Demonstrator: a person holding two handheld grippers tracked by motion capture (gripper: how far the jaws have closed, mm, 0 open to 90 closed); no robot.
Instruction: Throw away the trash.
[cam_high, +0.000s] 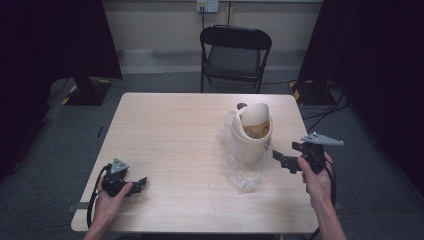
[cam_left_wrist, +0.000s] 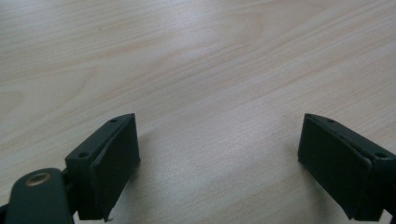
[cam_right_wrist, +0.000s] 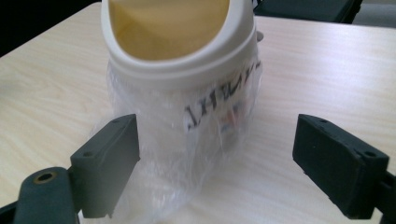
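Note:
A small cream bin (cam_high: 251, 135) with a tilted swing lid stands right of the table's middle, lined with a clear plastic bag (cam_high: 240, 172) that spills out around its base. In the right gripper view the bin (cam_right_wrist: 180, 51) fills the top, with the bag (cam_right_wrist: 205, 126) and black lettering below its rim. My right gripper (cam_high: 283, 161) is open, just right of the bin, jaws pointing at it (cam_right_wrist: 215, 163) without touching. My left gripper (cam_high: 140, 184) rests open near the table's front left corner, bare wood between its jaws (cam_left_wrist: 219, 158).
The light wooden table (cam_high: 170, 130) has bare room left of the bin. A black folding chair (cam_high: 235, 52) stands beyond the far edge. Cables and dark stands lie on the grey floor at both sides.

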